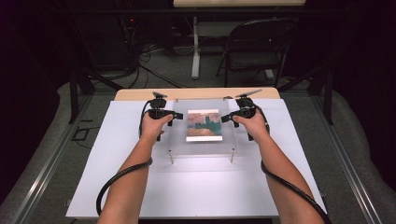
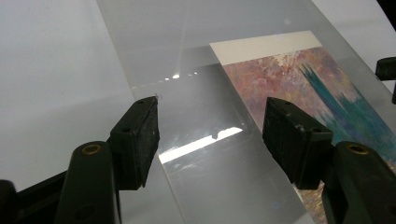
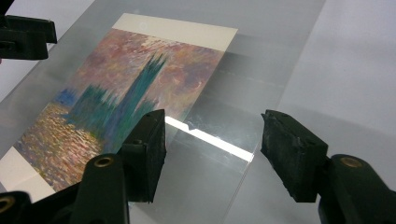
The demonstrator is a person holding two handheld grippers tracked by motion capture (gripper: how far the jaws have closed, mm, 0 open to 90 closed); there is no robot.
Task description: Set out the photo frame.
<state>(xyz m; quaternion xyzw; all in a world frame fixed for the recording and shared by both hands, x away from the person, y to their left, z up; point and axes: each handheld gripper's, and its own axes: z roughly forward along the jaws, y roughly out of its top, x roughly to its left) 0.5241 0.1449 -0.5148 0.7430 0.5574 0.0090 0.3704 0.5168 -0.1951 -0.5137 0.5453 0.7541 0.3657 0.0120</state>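
Reaching in from the near edge, two forearms trailing black cables, each hand carrying a tool toward a clear acrylic sheet (image 1: 203,127) standing on short posts at the middle of the white surface (image 1: 196,186). Lying under or within that sheet, a painted print (image 1: 204,125) in pinks, oranges and teal with pale bands at two ends; which of the two cannot be told. Hovering at the sheet's left edge, left tool (image 1: 173,115) with jaws spread wide, released and gripping nothing; in the left gripper view, sitting astride the transparent edge (image 2: 205,154), one jaw over bare white board, the other over the print's border (image 2: 299,74). Mirroring it at the right edge, right tool (image 1: 227,116), likewise released, jaws parted over the sheet's rim (image 3: 219,144) beside the print (image 3: 126,93). Lying beyond the surface, grey carpet, a folding chair (image 1: 256,49) and a table leg (image 1: 196,46) among cables.
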